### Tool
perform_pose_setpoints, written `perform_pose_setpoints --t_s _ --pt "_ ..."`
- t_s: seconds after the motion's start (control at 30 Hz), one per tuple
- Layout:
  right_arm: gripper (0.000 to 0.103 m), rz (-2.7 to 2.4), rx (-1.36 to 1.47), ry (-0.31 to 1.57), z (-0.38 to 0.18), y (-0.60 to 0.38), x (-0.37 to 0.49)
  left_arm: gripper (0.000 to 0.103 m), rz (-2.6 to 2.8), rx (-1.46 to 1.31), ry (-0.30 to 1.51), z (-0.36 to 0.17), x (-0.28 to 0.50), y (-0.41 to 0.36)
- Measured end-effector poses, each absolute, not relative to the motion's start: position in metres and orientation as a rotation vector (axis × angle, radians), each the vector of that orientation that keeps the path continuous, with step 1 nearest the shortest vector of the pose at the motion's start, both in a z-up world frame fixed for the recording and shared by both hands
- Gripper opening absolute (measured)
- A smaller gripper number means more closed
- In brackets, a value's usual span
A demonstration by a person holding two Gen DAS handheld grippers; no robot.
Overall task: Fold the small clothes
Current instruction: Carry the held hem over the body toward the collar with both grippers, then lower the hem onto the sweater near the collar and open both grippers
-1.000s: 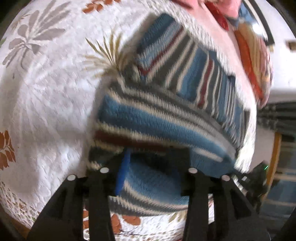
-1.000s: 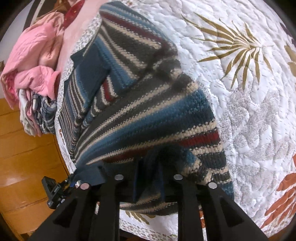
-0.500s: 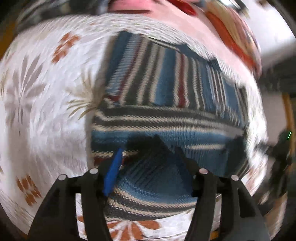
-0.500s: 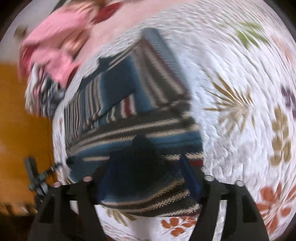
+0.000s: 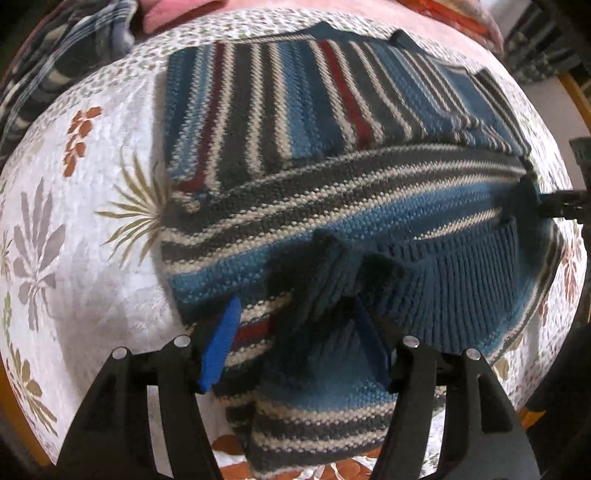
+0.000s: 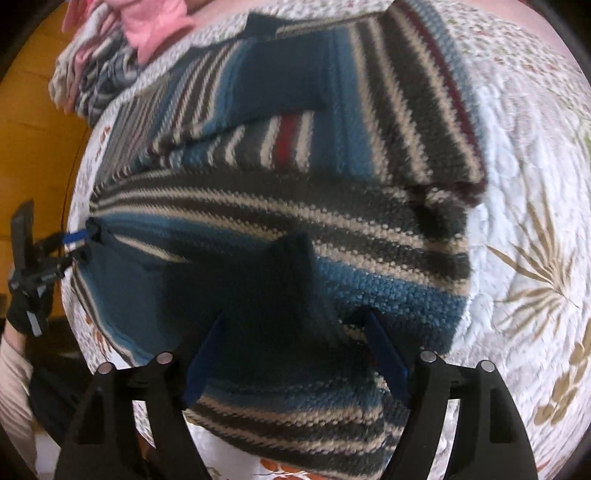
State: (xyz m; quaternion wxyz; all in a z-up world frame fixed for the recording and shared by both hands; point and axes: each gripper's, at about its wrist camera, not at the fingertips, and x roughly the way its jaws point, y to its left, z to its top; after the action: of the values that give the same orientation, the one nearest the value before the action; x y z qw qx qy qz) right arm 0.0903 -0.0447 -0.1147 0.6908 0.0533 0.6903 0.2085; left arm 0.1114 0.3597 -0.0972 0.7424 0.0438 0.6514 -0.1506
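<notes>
Left tongs [image 5: 295,343] stand wide, straddling a bunched ridge of the striped knit sweater [image 5: 332,118] without pinching it. The sweater lies partly folded on the floral quilted bed cover [image 5: 85,236]. Right tongs [image 6: 295,343] likewise wide over a raised pleat. Step judged: fold laid, release underway. Next: withdraw clear, then regrip for the following fold.

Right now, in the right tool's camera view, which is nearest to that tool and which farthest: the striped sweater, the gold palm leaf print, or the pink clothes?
1. Striped sweater: between the right tool fingers.
2. Gold palm leaf print: off to the right, on the quilt.
3. Pink clothes: top left, beyond the sweater.
</notes>
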Motion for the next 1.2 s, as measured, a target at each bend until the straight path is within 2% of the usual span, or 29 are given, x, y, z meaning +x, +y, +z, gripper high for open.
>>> perform_pose_setpoints --t_s 0.07,0.1,0.13,0.23,0.27,0.3,0.33,0.47,0.5,0.63,0.7,0.77,0.8,0.83,0.9,1.2 --pt "0.079 0.474 0.094 1.544 -0.117 -0.04 0.09 0.063 -0.353 0.114 1.424 -0.099 0.111 0.348" --pt "0.076 0.473 0.082 1.542 -0.117 -0.039 0.089 0.063 -0.358 0.124 1.425 -0.101 0.112 0.341" --pt "0.063 0.47 0.068 1.537 -0.116 -0.038 0.089 0.063 -0.358 0.144 1.428 -0.103 0.112 0.334" --pt "0.034 0.479 0.055 1.518 -0.112 -0.038 0.088 0.06 -0.364 0.152 1.432 -0.106 0.112 0.322" --pt "0.029 0.486 0.072 1.516 -0.112 -0.04 0.089 0.056 -0.368 0.149 1.435 -0.106 0.113 0.32" --pt "0.019 0.498 0.09 1.514 -0.111 -0.042 0.088 0.046 -0.38 0.139 1.436 -0.105 0.113 0.32" --pt "0.017 0.51 0.104 1.515 -0.109 -0.044 0.088 0.041 -0.39 0.132 1.435 -0.103 0.113 0.319" --pt "0.017 0.545 0.103 1.516 -0.108 -0.043 0.085 0.042 -0.383 0.138 1.437 -0.105 0.115 0.312" --pt "0.022 0.538 0.102 1.526 -0.111 -0.043 0.085 0.043 -0.378 0.132 1.441 -0.106 0.117 0.312" --pt "0.03 0.519 0.085 1.543 -0.118 -0.036 0.085 0.057 -0.354 0.134 1.457 -0.111 0.115 0.317" --pt "0.029 0.515 0.074 1.538 -0.118 -0.032 0.085 0.057 -0.343 0.148 1.454 -0.113 0.113 0.311" --pt "0.021 0.51 0.055 1.525 -0.116 -0.028 0.084 0.05 -0.35 0.165 1.445 -0.113 0.11 0.303" --pt "0.013 0.522 0.058 1.515 -0.113 -0.028 0.084 0.039 -0.356 0.159 1.444 -0.111 0.108 0.302" --pt "0.011 0.524 0.059 1.508 -0.11 -0.028 0.084 0.027 -0.356 0.152 1.443 -0.108 0.107 0.301" --pt "0.011 0.529 0.063 1.488 -0.102 -0.031 0.083 0.012 -0.369 0.128 1.441 -0.103 0.106 0.3" --pt "0.01 0.578 0.176 1.331 -0.039 -0.057 0.071 0.011 -0.423 0.029 1.292 -0.032 0.094 0.299"
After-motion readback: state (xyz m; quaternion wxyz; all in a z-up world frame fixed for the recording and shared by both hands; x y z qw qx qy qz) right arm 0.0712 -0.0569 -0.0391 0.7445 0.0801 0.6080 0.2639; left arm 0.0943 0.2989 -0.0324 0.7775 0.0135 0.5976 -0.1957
